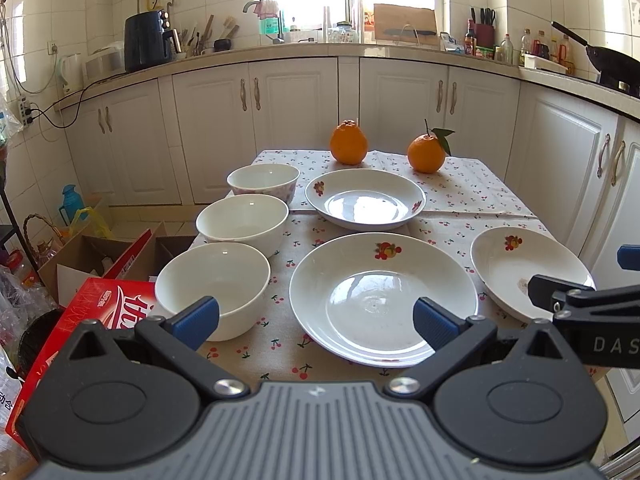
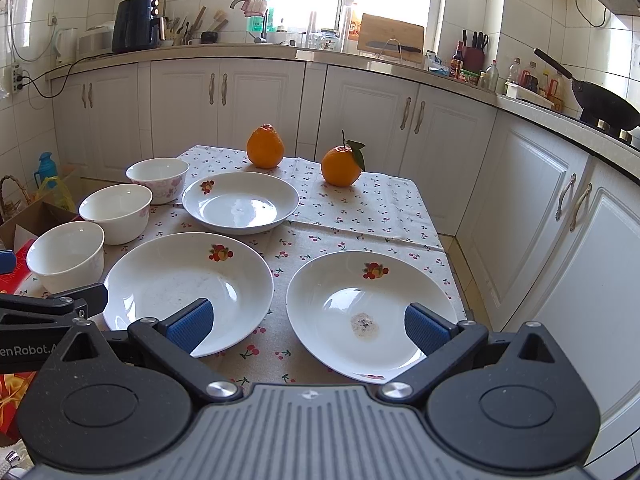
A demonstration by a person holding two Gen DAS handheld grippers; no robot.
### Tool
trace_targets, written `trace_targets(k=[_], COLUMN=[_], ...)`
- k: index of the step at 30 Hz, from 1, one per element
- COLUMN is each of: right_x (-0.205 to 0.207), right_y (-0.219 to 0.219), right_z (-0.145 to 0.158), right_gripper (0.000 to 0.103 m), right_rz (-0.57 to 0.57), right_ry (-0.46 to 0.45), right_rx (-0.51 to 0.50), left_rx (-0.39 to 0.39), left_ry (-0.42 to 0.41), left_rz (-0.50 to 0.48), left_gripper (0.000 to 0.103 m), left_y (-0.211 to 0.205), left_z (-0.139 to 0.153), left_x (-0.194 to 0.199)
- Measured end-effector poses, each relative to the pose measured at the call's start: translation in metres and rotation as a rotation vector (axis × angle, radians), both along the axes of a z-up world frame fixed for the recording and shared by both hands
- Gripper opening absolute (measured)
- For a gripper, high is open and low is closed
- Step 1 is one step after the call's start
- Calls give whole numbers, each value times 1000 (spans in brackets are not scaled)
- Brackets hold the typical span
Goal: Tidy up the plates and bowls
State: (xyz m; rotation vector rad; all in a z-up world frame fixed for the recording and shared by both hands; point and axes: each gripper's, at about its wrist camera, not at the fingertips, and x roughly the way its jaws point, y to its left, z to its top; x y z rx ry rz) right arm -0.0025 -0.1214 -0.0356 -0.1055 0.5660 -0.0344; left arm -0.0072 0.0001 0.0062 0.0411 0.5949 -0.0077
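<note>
Three white bowls stand in a line down the left edge of the table [image 1: 460, 196], which is covered by a cherry-print cloth: the near bowl [image 1: 214, 288] closest to the left gripper, the middle bowl [image 1: 243, 222] just behind it, and the far bowl [image 1: 263, 182], which carries a pink flower pattern on its outer wall. All three sit upright and apart from one another, though the gaps are small.

To their right lie three shallow white plates with a fruit motif on the rim. One far plate [image 1: 365, 199] sits beside the far bowl. One large centre plate [image 1: 383, 298] lies near the front edge, just right of the near bowl. One right plate [image 2: 370, 314] lies at the near right of the table, with a small speckled smear in its well.

Behind the plates, at the far end of the cloth, stand two oranges: a knobbed orange [image 1: 348, 143] on the left and a leafy orange [image 1: 426, 152] on the right, well apart.

Both tools hover above the near edge. The left gripper [image 1: 316, 322] has its jaws spread wide with nothing between them, over the centre plate's left part. The right gripper [image 2: 307, 324] is likewise spread and empty, over the right plate's near left rim.
</note>
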Motion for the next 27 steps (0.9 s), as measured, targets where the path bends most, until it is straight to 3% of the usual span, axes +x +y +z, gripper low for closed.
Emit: trace_targets(k=[27], right_x=[-2], right_y=[0], right_z=[1], right_gripper=[103], right_rz=[3], right_ry=[-4], right_rx=[0], left_rx=[1], left_ry=[-2], left_rz=[0], left_gripper=[102], left_y=[0], left_z=[0], left_x=[0])
